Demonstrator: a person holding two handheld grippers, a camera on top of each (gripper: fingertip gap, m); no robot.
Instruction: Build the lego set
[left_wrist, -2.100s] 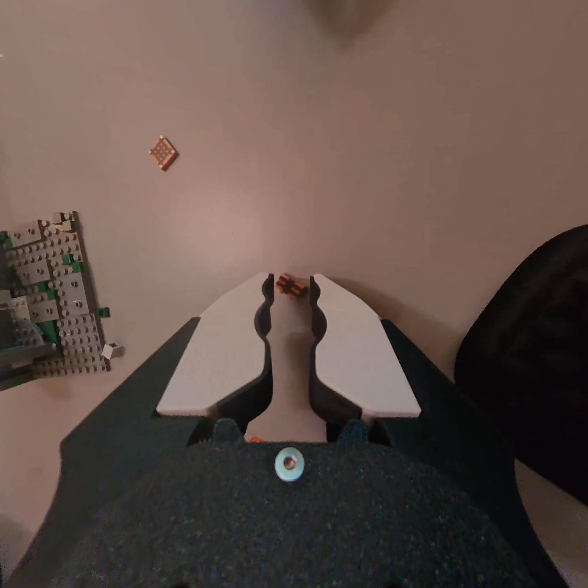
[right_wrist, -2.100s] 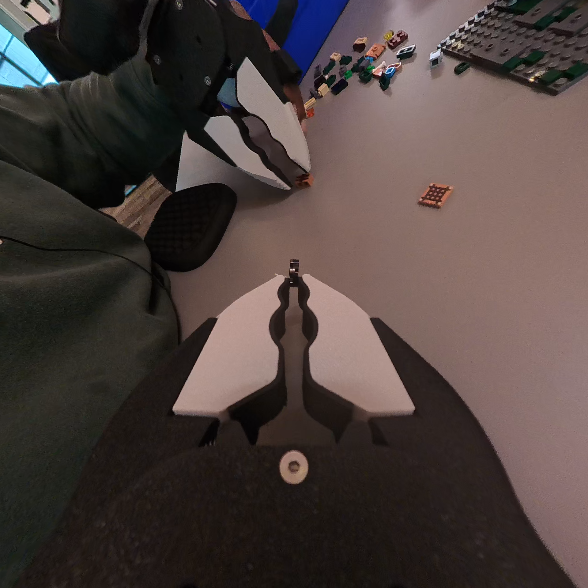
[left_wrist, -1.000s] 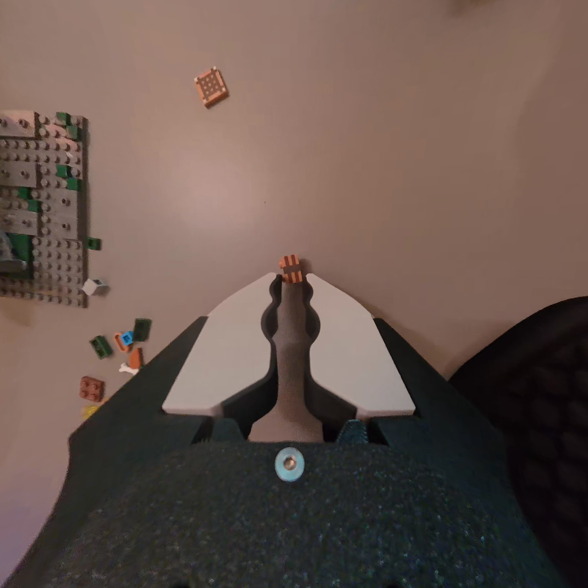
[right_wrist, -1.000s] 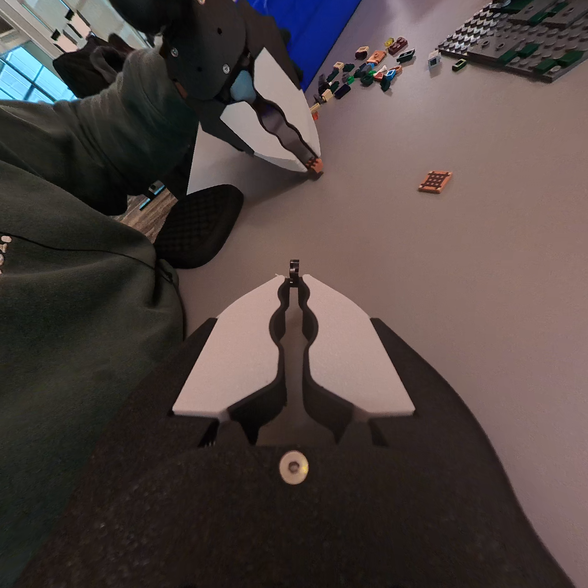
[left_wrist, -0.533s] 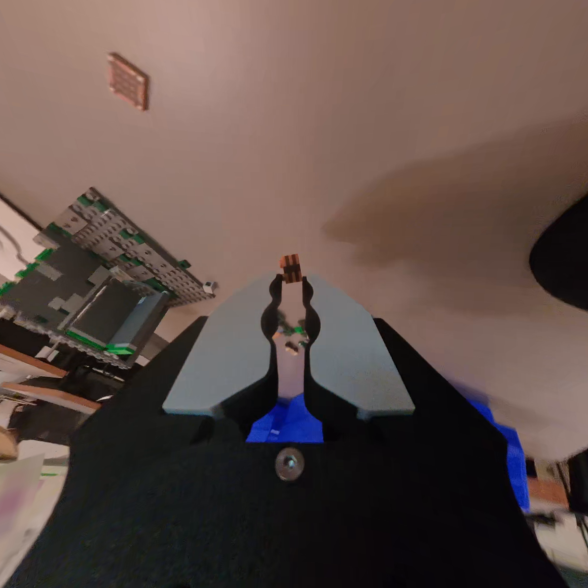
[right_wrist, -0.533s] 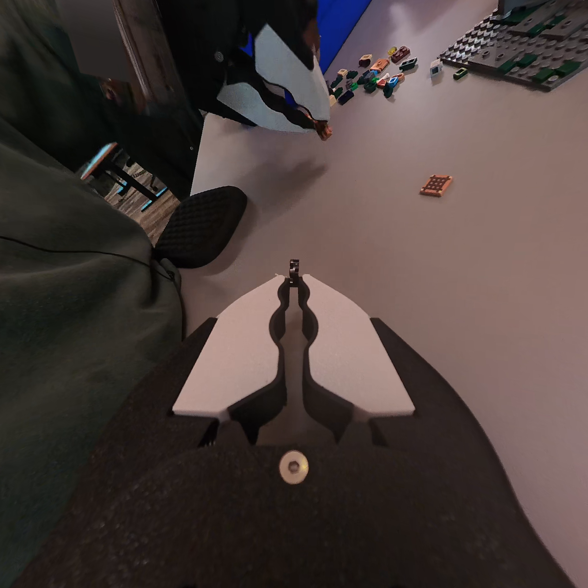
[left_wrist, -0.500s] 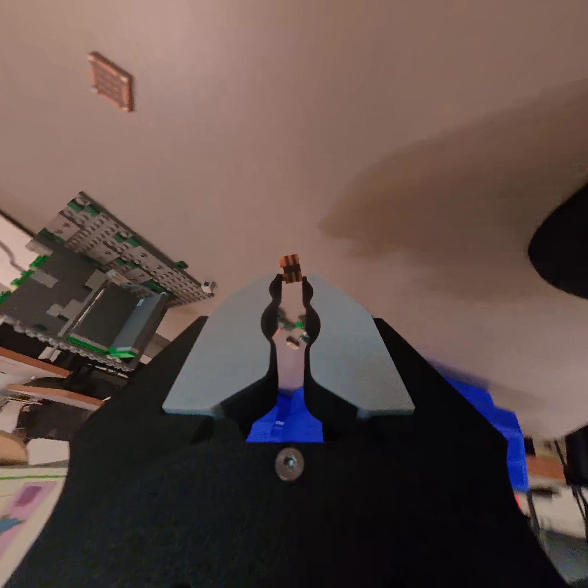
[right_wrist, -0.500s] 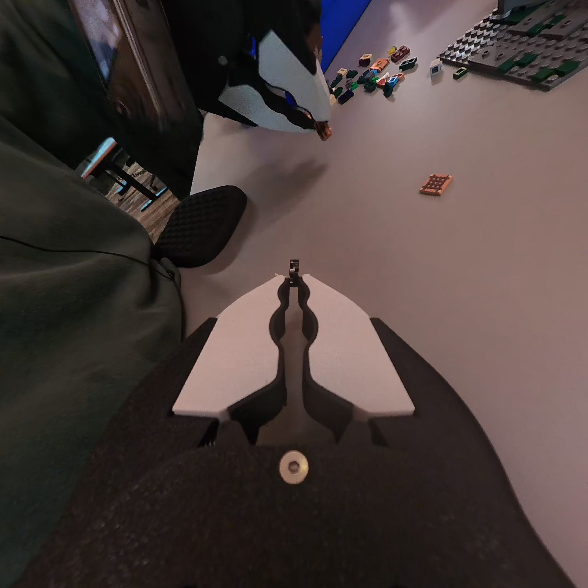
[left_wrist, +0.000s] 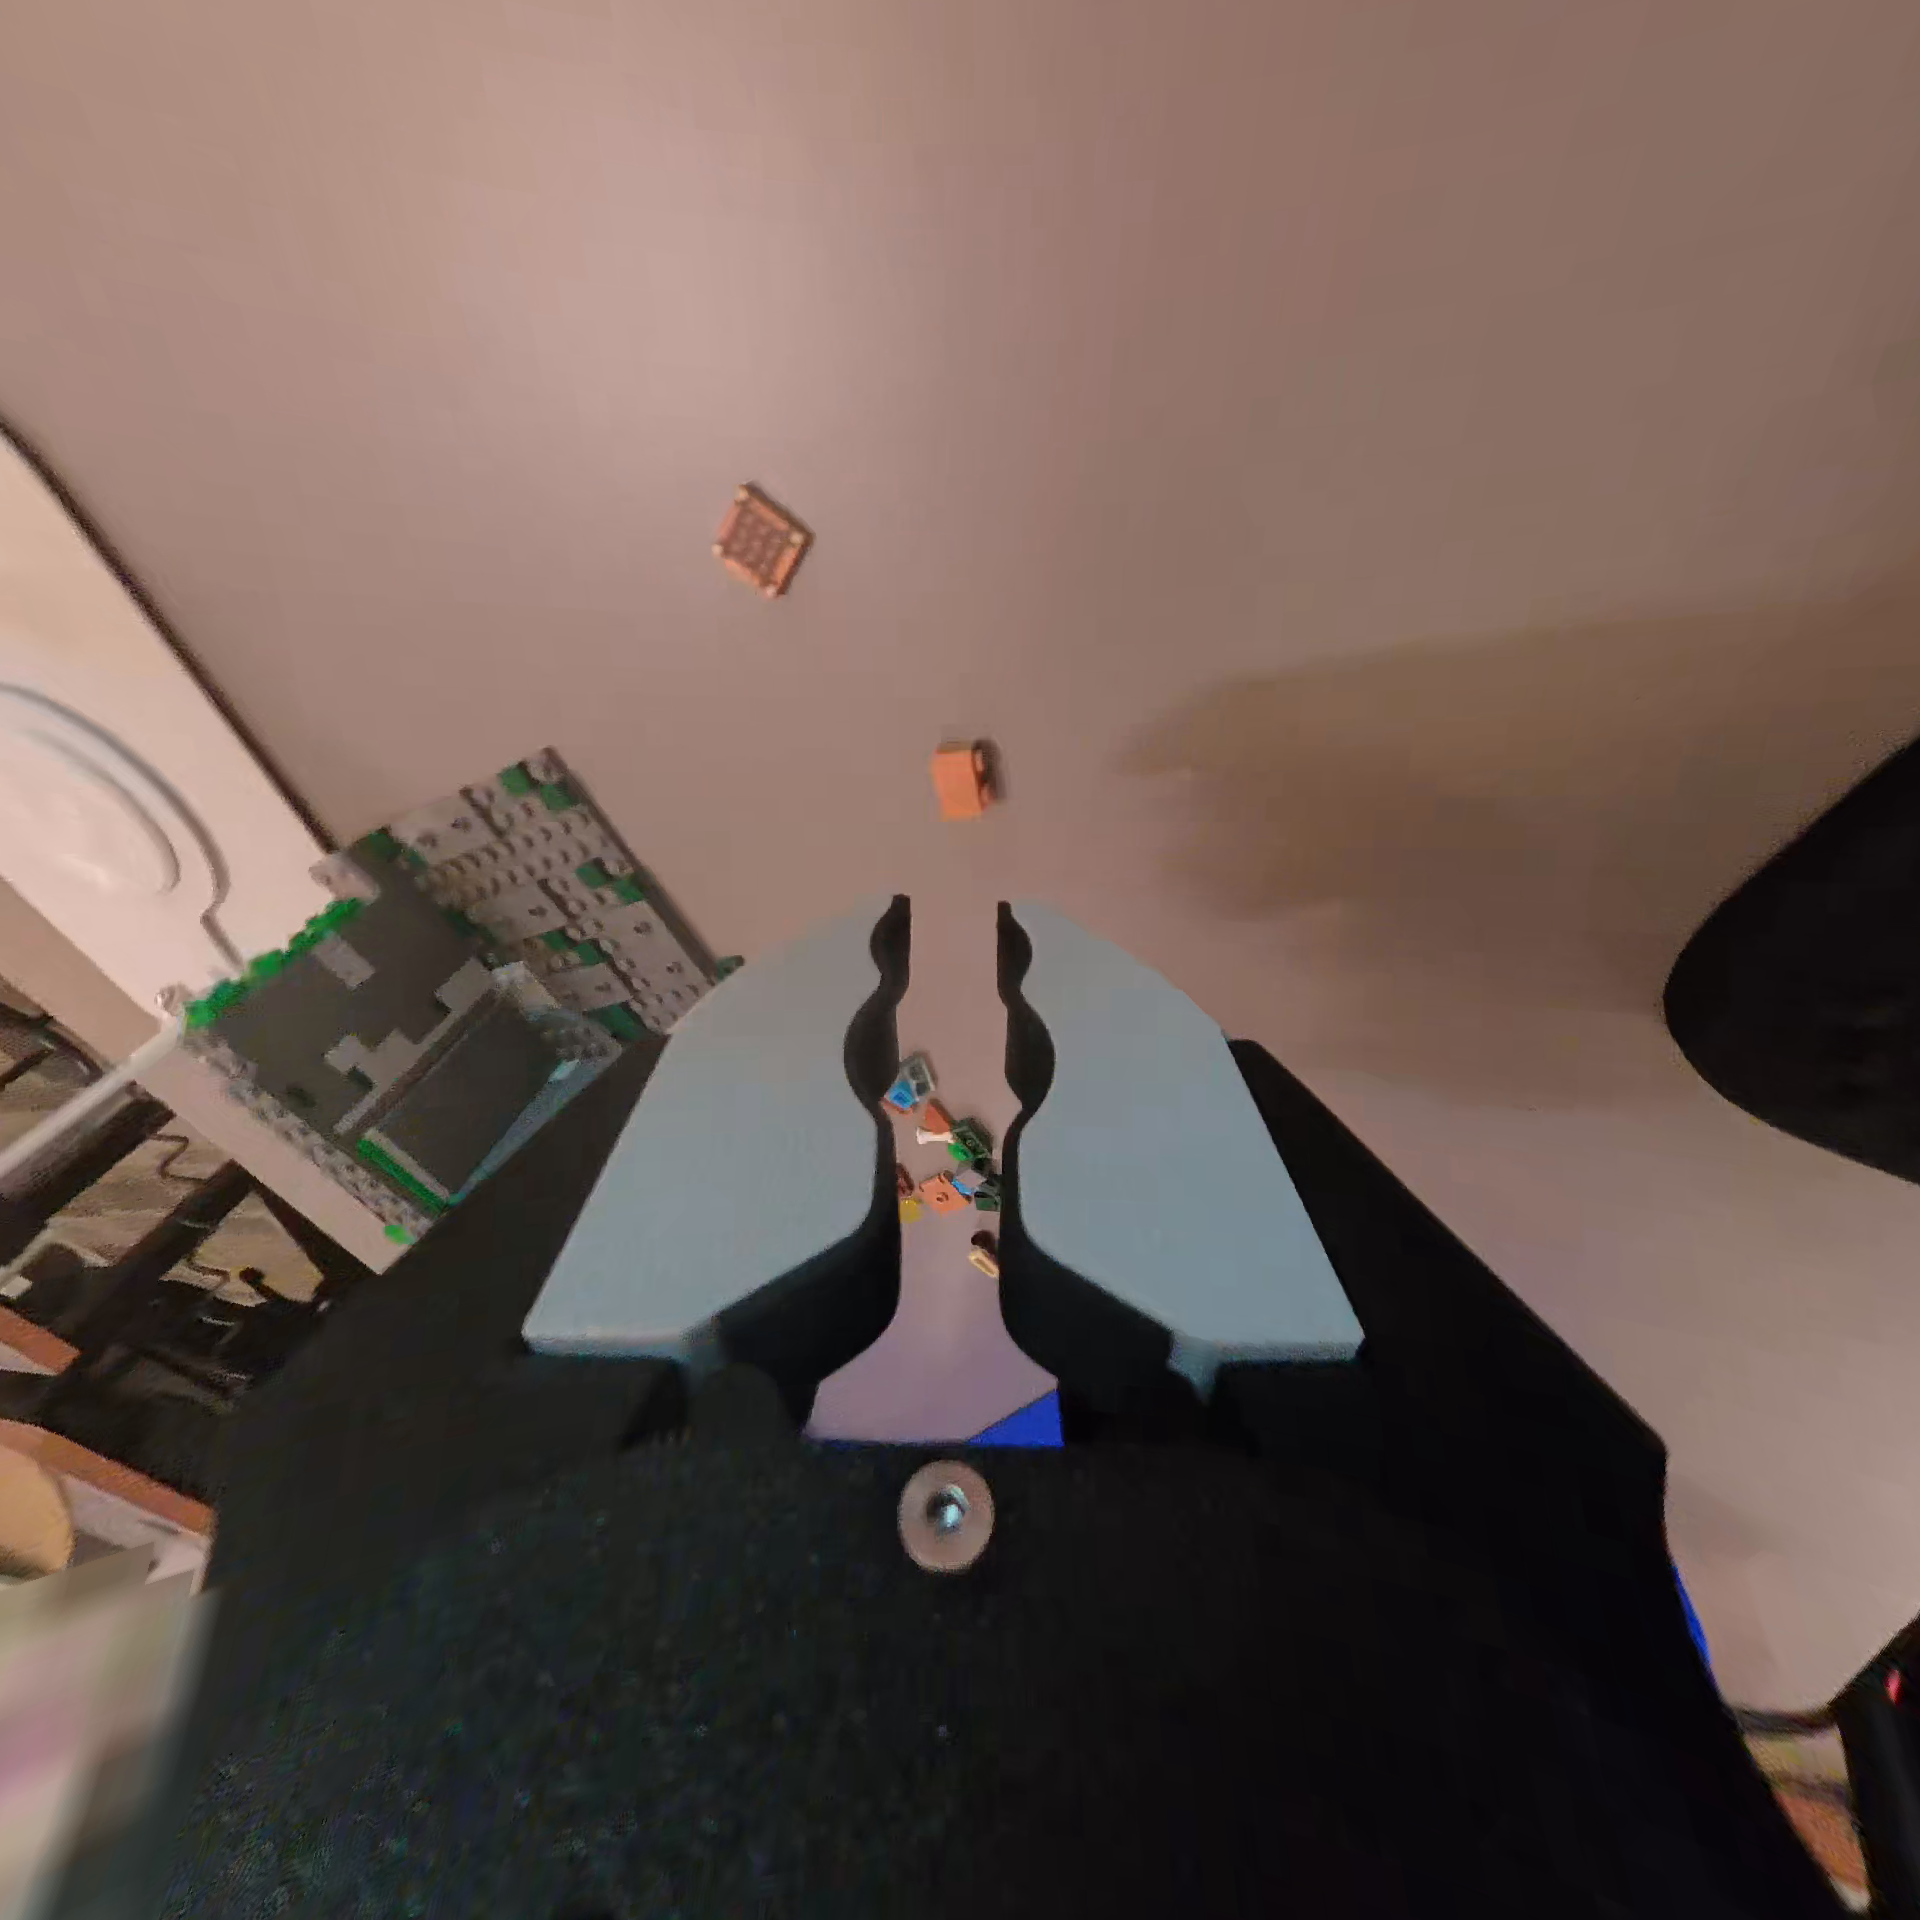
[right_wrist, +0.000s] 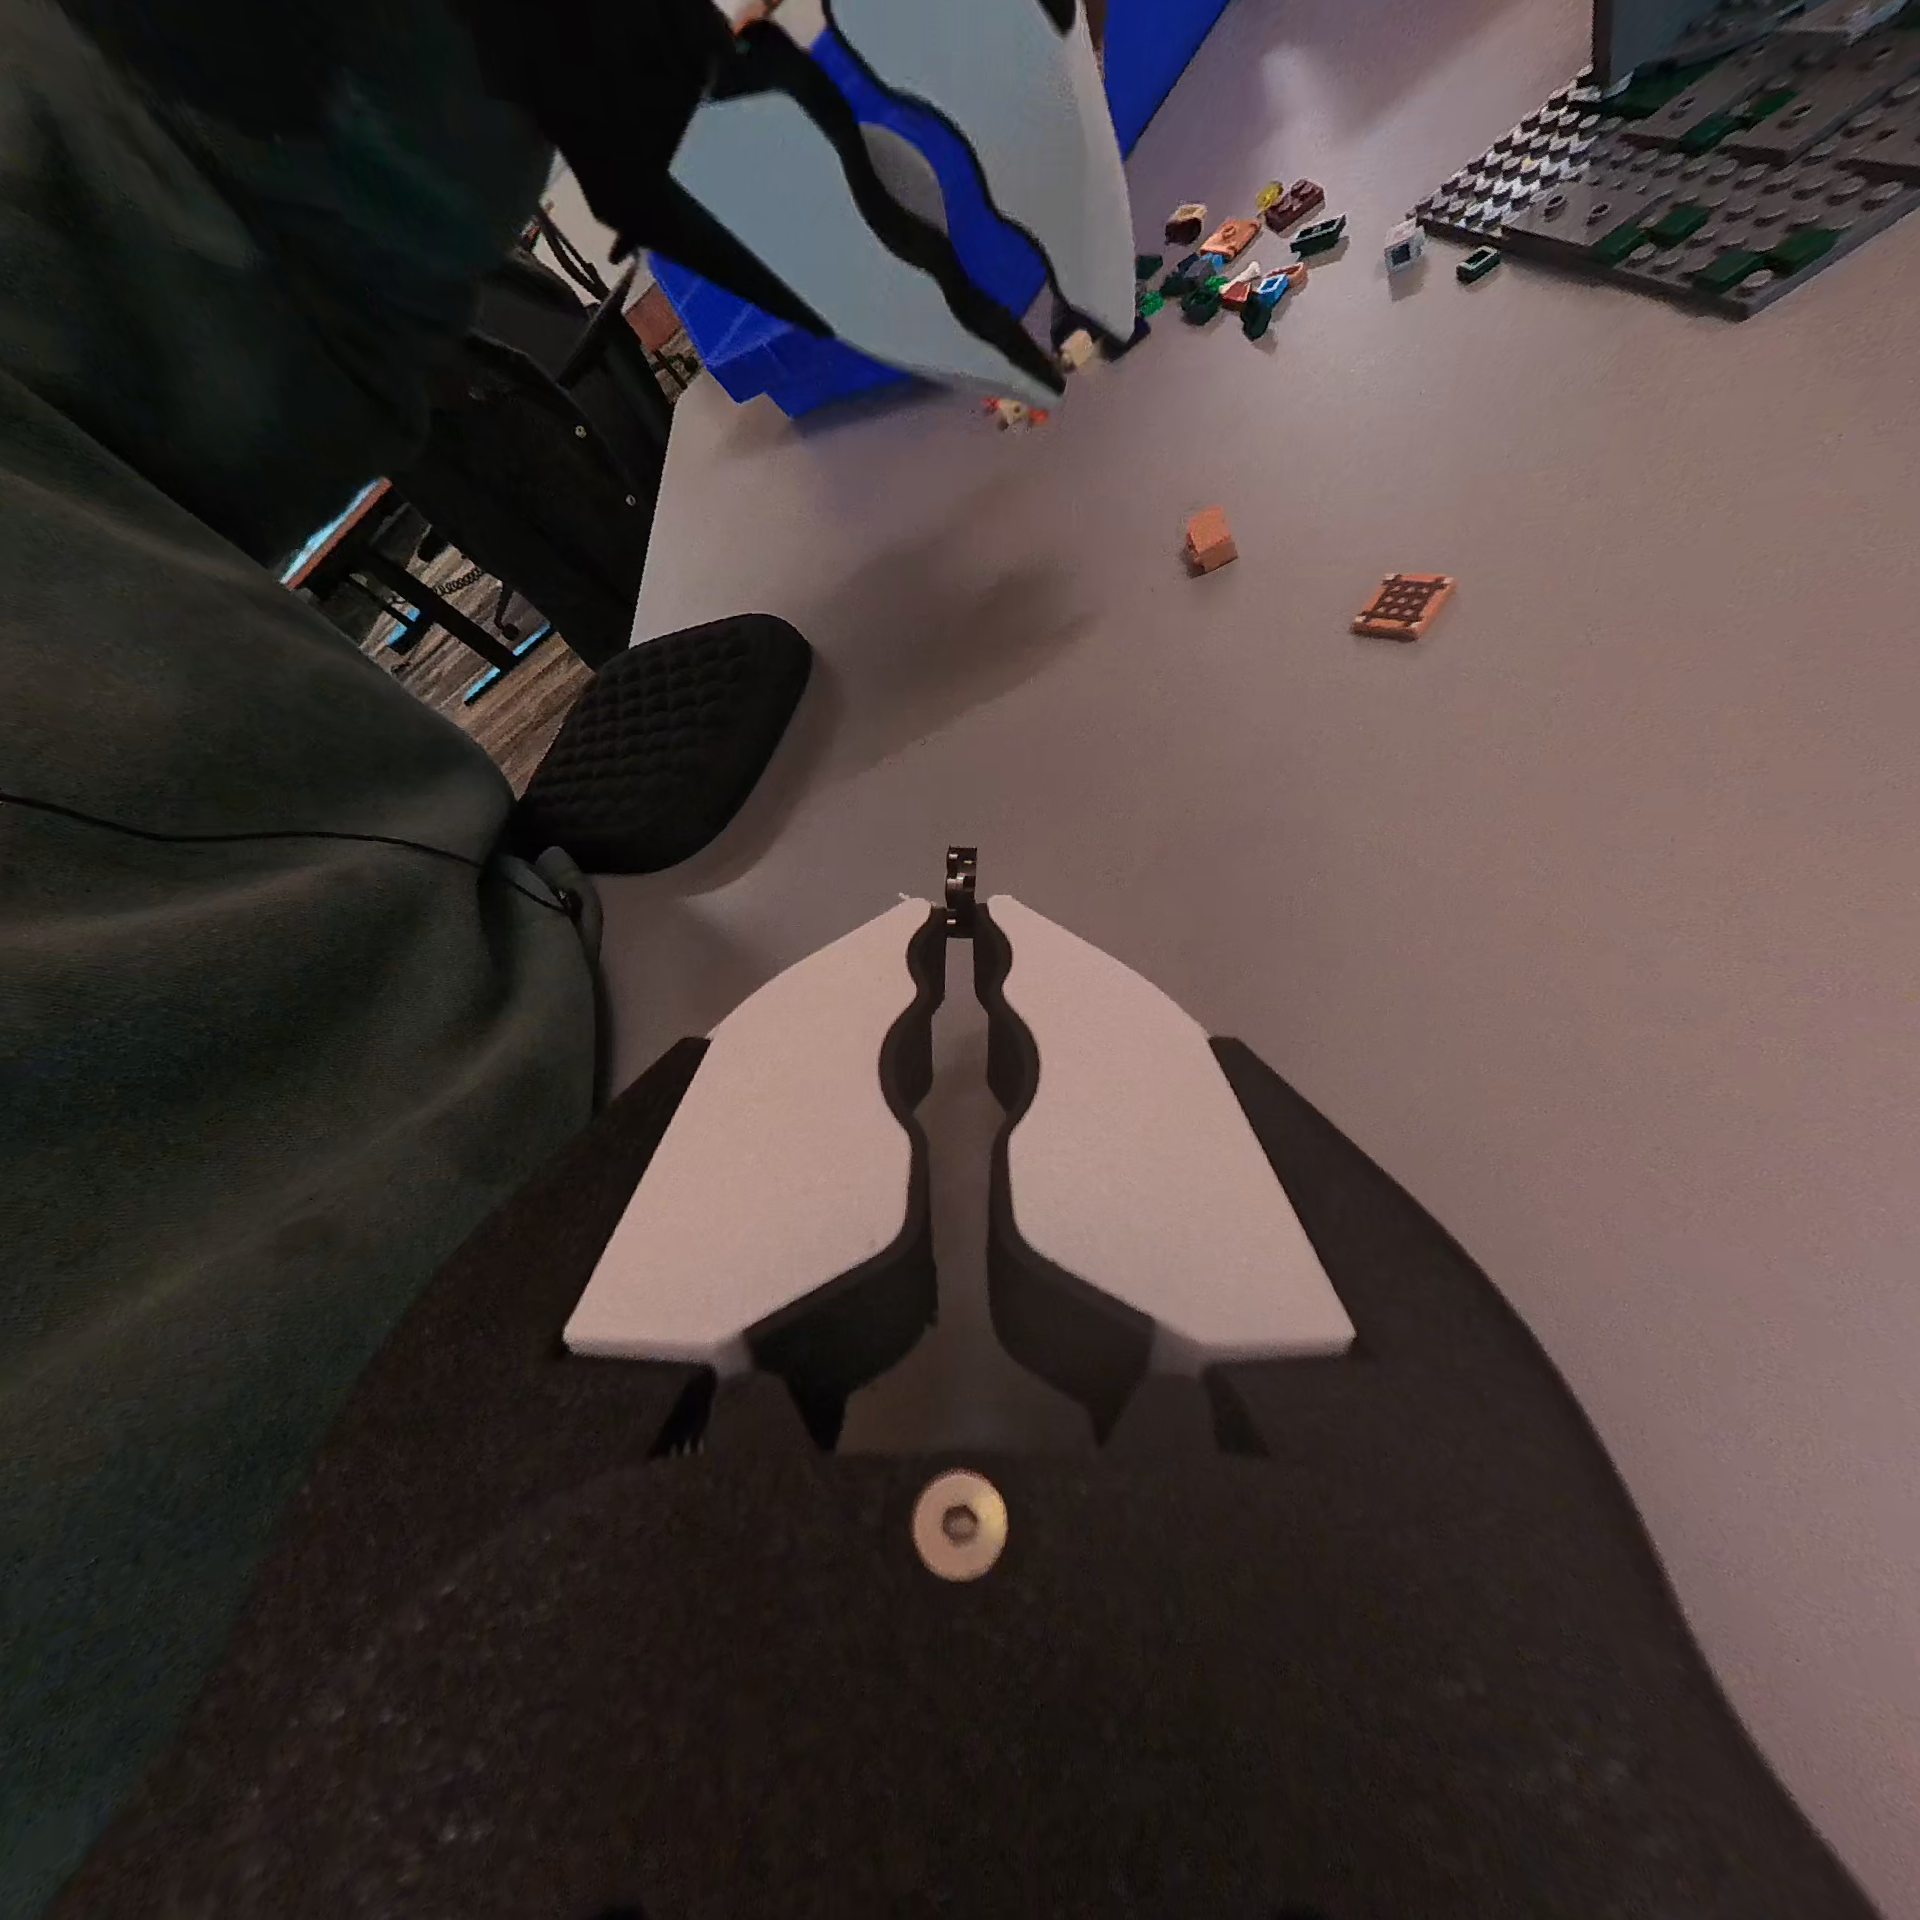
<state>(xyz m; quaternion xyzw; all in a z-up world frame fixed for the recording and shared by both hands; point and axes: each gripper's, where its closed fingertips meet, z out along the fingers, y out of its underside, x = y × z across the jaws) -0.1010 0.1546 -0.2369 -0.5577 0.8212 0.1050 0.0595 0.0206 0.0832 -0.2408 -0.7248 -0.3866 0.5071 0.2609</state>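
Observation:
My left gripper (left_wrist: 948, 906) is open and empty, raised above the grey table; it also shows in the right wrist view (right_wrist: 1081, 353) at the upper middle. A small orange brick (left_wrist: 964, 779) lies on the table just beyond its tips; it also shows in the right wrist view (right_wrist: 1209, 538). An orange grid tile (left_wrist: 763, 539) lies farther out, and it shows in the right wrist view (right_wrist: 1403, 605) too. My right gripper (right_wrist: 958, 906) is shut on a small black piece (right_wrist: 960, 875) held upright. The grey and green lego build (left_wrist: 457, 987) sits at left, and it shows in the right wrist view (right_wrist: 1704, 177).
A pile of several small loose pieces (right_wrist: 1236, 260) lies near the build, also seen between my left fingers (left_wrist: 945, 1153). A black chair armrest (right_wrist: 665, 738) sits at the table edge. A blue bin (right_wrist: 831, 343) stands behind. A dark green sleeve (right_wrist: 208, 935) fills the left. About 15 cm separates my left fingertips from my right. From the left gripper's tips to the orange grid tile (left_wrist: 763, 539) is close to 9 cm. It turns up in the right wrist view (right_wrist: 1397, 601) as well.
My left gripper lifted the orange brick, swung over the table and opened; the brick now lies on the table near the grid tile. My right gripper stayed still, holding the black piece.

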